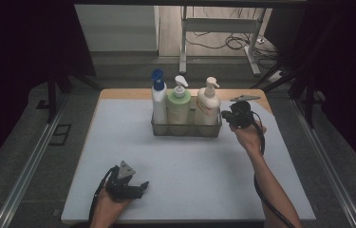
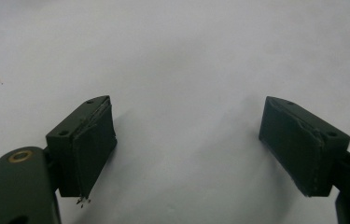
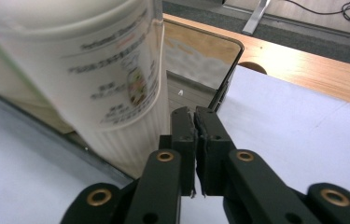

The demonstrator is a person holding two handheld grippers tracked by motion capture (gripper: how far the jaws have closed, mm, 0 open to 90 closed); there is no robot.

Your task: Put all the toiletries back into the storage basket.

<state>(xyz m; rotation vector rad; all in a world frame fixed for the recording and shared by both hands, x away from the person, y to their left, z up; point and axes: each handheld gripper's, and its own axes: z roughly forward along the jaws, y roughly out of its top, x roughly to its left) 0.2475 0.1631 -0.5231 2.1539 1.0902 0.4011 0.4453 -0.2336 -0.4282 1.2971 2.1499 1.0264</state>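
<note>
A clear bin [image 1: 187,129] stands at the back middle of the white mat [image 1: 185,166]. It holds three pump bottles: a white one with a blue pump [image 1: 158,102], a green one [image 1: 178,107] and a cream one [image 1: 208,107]. My right gripper [image 1: 225,115] is at the bin's right end, beside the cream bottle [image 3: 102,84]. Its jaws are shut [image 3: 194,114], pad against pad, with the tips right at the bin's clear end wall [image 3: 200,60]; whether the wall is pinched I cannot tell. My left gripper [image 1: 143,187] rests near the mat's front left, open [image 2: 186,140] over bare mat, holding nothing.
The wooden table top [image 1: 123,93] shows beyond the mat's far edge. Metal rails [image 1: 33,156] run along both sides of the table. A desk frame and cables [image 1: 232,42] stand on the floor behind.
</note>
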